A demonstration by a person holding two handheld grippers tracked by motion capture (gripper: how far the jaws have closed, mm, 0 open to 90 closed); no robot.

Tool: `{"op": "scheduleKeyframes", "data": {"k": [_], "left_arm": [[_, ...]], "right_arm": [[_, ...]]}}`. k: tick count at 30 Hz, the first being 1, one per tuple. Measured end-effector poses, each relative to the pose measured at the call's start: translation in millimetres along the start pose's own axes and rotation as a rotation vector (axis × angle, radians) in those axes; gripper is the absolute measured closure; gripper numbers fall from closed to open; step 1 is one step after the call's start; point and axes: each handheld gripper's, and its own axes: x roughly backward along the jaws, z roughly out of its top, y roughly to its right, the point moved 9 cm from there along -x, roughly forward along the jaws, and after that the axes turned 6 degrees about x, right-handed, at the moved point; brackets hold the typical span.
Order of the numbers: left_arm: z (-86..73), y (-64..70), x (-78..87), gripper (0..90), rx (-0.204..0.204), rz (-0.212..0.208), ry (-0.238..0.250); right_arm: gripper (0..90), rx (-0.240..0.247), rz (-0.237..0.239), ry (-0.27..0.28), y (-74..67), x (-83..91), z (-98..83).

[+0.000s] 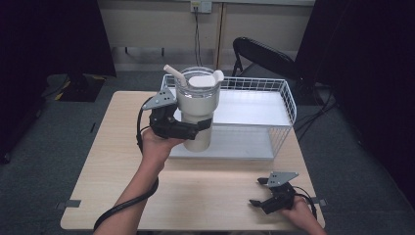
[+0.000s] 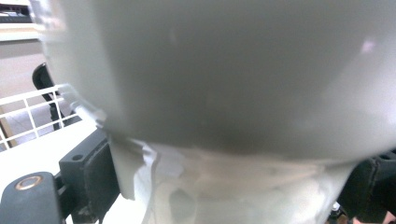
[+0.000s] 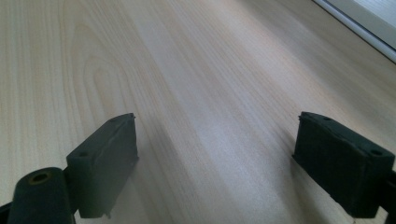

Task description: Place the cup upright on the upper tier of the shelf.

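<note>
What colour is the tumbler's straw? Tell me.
The straw is cream-white, clearest in the high view.

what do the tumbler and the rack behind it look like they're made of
Tumbler: probably plastic or coated metal; smooth matte off-white body with soft highlights, clear lid, white straw. Rack: white coated wire, going by its thin grid walls, with a flat white shelf.

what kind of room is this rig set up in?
Probably a lab or office set up for recording: a light wooden table on grey carpet floor, black curtains at both sides, and a wall power outlet with a cable hanging down behind.
</note>
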Motion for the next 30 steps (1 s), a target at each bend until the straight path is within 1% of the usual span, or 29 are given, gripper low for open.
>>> {"op": "scheduleKeyframes", "data": {"k": [4,11,18,25,30], "left_arm": [[2.2,-0.1,-0.7,10.1,0.001,0.001,0.000],[6.7,0.6,-1.9,10.1,-0.010,0.002,-0.006],[16.6,1.8,-2.5,10.1,-0.012,0.003,0.008],[24.2,2.0,-2.9,10.2,-0.022,0.007,0.012],[30.2,0.7,-4.0,10.2,-0.021,0.014,0.012]], "right_arm": [[12.8,0.001,0.000,0.000,0.0,0.0,0.0],[12.8,0.003,-0.001,0.000,-0.1,-0.1,0.0],[12.8,0.003,-0.002,0.000,-0.1,-0.1,0.0],[12.7,0.001,0.000,-0.001,-0.2,0.0,-0.1],[12.7,0.000,0.000,-0.001,-0.2,0.0,0.0]]}}
